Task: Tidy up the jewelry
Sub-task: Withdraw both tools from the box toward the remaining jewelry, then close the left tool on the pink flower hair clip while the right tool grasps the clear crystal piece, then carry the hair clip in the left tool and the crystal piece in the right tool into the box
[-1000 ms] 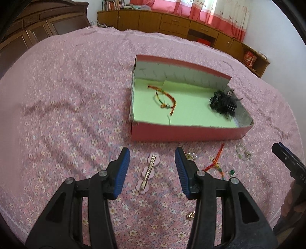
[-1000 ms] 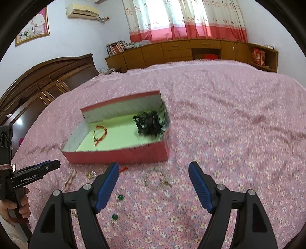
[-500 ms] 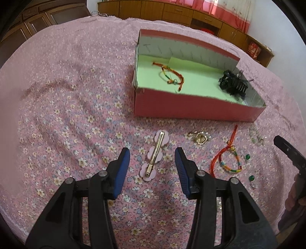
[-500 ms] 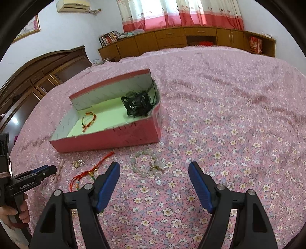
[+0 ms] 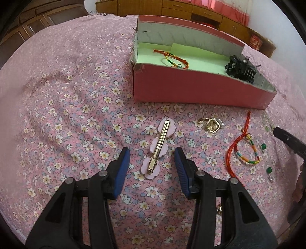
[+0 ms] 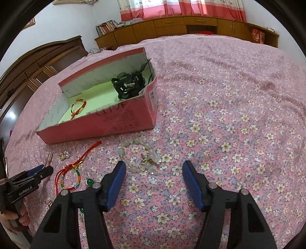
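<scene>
Bed: I see a big bed with a pink flower cover; it fills most of my view.
Cabinets: a long low brown wood row stands at 12 o'clock.
Curtains: pink and white ones hang above it, and light comes through.
Books: some sit at 11 o'clock.
Wardrobe: dark brown, at 10 o'clock.
Wall: white.
</scene>
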{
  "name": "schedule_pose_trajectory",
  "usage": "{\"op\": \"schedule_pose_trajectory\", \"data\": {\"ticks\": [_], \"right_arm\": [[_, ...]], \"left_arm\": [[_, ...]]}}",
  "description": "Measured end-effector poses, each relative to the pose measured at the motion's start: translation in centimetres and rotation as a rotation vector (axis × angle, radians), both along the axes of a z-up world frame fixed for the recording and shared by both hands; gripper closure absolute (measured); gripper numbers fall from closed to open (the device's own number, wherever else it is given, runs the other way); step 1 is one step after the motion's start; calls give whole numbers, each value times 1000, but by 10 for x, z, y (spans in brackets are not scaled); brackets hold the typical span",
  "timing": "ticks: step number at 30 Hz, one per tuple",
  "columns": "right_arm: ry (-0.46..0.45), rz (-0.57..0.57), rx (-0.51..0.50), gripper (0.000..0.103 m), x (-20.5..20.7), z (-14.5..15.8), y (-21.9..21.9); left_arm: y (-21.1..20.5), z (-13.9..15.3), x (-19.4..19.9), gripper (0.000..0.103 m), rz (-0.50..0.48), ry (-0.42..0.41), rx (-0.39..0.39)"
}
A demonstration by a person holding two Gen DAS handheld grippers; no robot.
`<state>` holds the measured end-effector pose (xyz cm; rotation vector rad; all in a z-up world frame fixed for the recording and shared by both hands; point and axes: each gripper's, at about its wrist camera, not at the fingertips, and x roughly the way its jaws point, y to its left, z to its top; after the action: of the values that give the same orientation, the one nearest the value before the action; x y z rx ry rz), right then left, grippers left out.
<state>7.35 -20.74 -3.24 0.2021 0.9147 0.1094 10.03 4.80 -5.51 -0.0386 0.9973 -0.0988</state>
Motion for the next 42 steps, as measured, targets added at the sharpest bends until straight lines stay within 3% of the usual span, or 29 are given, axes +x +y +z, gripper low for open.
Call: {"op": "schedule_pose_trajectory", "data": {"ticks": [9,15,16,18,20,32,42], "right_arm": [[21,8,19,42,10,-9,-1],[23,32,30,73,18,-9,7],[25,39,32,78,19,-9,9],[22,42,40,80,19,-8,11],[16,44,46,92,16,-7,11],[-29,43,92,93,-13,12,6],[-106,68,120,93,-36,41,7]], "left_arm": [[0,-9,4,63,2,7,-13],[0,-10,0,70,-6,-2,-4],[1,-9,-2,75,-7,-2,-9],[3,-7,-6,86,-11,-2,-17],[5,-5,-8,93,-12,-2,-29],[13,18,-37,92,-29,-20,-114],[16,48,-54,92,-52,-78,-131]]}}
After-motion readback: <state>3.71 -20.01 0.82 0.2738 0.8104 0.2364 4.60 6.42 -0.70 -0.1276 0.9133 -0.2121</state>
